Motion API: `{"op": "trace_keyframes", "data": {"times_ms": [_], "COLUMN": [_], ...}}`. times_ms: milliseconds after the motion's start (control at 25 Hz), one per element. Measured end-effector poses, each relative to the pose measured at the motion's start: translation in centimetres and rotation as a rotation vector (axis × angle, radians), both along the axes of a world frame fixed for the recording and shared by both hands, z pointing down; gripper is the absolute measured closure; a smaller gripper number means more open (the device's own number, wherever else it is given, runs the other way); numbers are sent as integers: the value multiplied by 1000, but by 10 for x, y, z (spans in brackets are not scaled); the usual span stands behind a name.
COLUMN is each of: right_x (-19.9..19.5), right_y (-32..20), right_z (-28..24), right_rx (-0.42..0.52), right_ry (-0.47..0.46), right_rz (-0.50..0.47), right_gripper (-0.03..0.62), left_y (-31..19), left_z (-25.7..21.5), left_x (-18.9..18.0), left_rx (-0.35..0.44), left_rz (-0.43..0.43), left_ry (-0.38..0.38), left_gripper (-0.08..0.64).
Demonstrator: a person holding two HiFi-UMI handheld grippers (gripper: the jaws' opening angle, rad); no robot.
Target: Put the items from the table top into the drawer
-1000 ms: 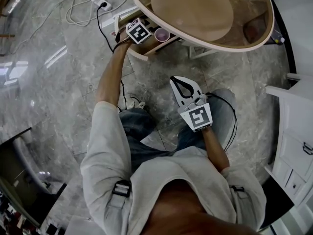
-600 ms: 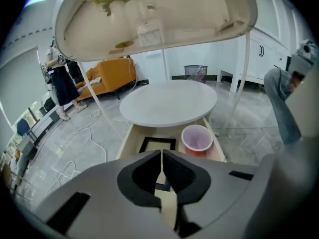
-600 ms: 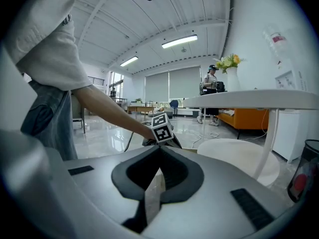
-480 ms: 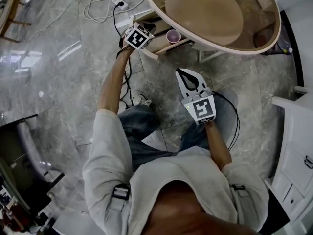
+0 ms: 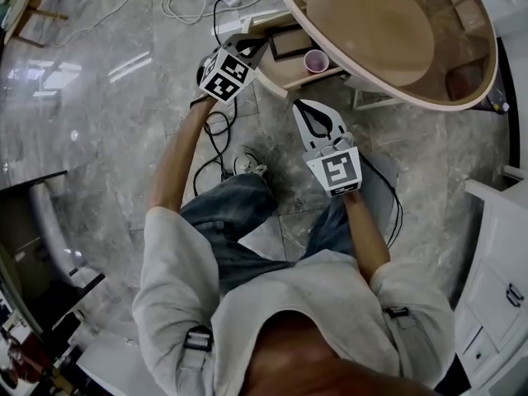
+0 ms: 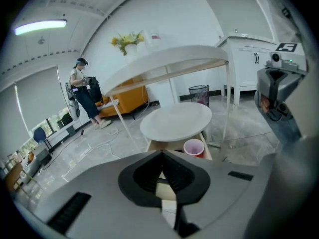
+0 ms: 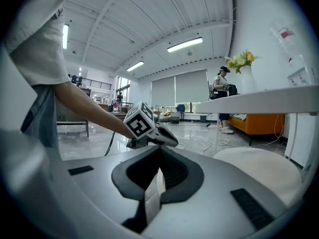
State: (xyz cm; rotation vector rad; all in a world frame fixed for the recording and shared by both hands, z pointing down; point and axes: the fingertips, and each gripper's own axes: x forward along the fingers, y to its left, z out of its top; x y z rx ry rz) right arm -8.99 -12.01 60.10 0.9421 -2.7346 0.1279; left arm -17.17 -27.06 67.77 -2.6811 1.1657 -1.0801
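judging by the open drawer [image 5: 289,69], with a pink cup [image 5: 316,60] already inside at its right end, the task looks well along. the left gripper [image 5: 252,49] and right gripper [image 5: 303,108] hang near it, claws fully closed and empty. brownish shapes at the table's [image 5: 429,104] far right may remain, though they're unclear.

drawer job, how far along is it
Done: a pink cup sits in the open drawer. In hand: nothing; the left tool and the right tool are both shut and empty. Left: the flowers and what looks like a bottle stand on the table top, so it seems to be early.
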Motion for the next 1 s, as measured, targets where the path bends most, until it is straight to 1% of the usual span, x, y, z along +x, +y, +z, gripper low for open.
{"op": "trace_keyframes", "data": {"times_ms": [80,200,360,480,600,680,760,840,920,1000], "right_x": [-14,-33,-59,-70,-71,-68,-65,-61,-57,-53], "right_y": [-10,-28,-46,-56,-60,-59,-58,-59,-60,-59], "right_z": [-1,-6,-24,-42,-51,-52,-54,-56,-58,-59], "right_rx": [5,22,68,103,120,126,125,126,129,128], "right_ry": [-1,-2,-22,-40,-57,-62,-68,-78,-83,-80], "right_rz": [-6,-10,-18,-29,-19,-14,-8,3,16,20], "right_gripper": [569,569,569,569,569,569,569,569,569,569], "left_y": [0,1,19,37,55,68,77,80,81,82], "left_z": [-15,-41,-77,-101,-122,-133,-138,-140,-140,-137], "left_x": [-13,-30,-47,-64,-82,-92,-98,-99,-92,-86], "left_rx": [47,96,173,212,249,275,294,307,306,299], "left_rz": [-11,-40,-110,-186,-270,-326,-366,-389,-390,-392], "left_ry": [23,72,180,255,295,338,351,369,401,405], "left_gripper": [545,545,545,545,545,545,545,545,546,545]}}
